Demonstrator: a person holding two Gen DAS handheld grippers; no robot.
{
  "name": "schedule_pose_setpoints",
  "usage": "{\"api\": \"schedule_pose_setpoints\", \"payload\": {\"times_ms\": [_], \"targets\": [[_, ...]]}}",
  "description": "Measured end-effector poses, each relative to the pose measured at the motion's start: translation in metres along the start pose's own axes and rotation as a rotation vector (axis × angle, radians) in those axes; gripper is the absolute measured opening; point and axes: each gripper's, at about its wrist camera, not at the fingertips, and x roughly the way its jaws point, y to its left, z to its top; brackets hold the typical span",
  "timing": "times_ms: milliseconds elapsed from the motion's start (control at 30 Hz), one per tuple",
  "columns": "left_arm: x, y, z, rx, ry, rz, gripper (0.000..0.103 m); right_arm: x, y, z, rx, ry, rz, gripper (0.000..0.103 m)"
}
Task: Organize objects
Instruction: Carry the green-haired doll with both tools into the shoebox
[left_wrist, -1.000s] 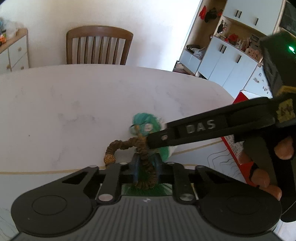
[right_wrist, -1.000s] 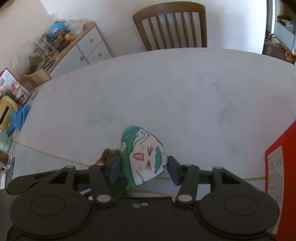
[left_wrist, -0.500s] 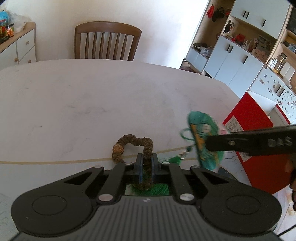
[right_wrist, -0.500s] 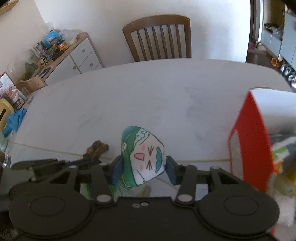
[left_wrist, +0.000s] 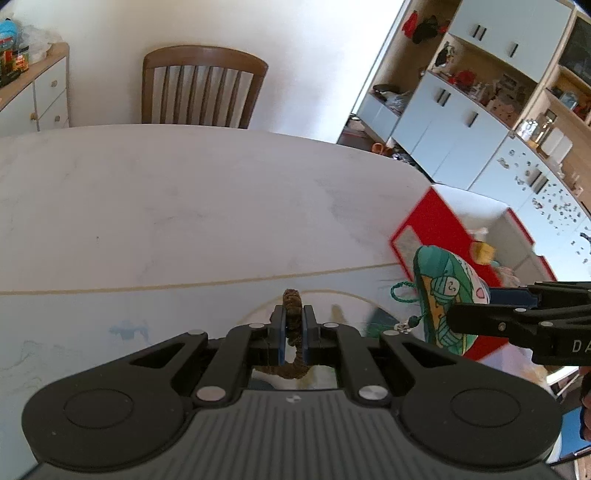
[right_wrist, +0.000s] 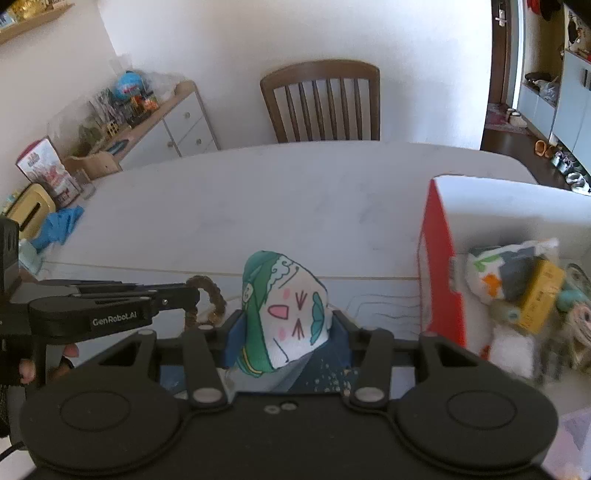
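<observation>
My left gripper is shut on a brown beaded bracelet, held above the white table; the bracelet also shows in the right wrist view at the left gripper's tip. My right gripper is shut on a green and white plush charm with a cartoon face. In the left wrist view the charm hangs beside the red box, with its green cord dangling. The red box stands to the right and holds several toys.
A wooden chair stands behind the table. A sideboard with clutter is at the far left, white cupboards at the right. A blue cloth and a yellow box lie at the table's left edge.
My right gripper has carried the plush charm to the right, up to the red box. My left gripper has lifted the bracelet off the table and turned slightly.
</observation>
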Motion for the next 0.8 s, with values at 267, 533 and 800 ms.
{"api": "schedule_pose_setpoints", "payload": {"times_ms": [267,533,800], "targets": [[-0.033,-0.040,-0.002,0.035,0.011,-0.055,0.008,-0.051,-0.009,-0.014,-0.023,-0.030,-0.024,0.047],[-0.044,-0.096,0.005,0.098,-0.007,-0.093,0.008,-0.092,-0.031,-0.013,-0.055,-0.048,-0.077,0.047],[-0.043,-0.156,0.021,0.153,-0.039,-0.117,0.008,-0.125,-0.068,-0.010,-0.079,-0.072,-0.129,0.047]]}}
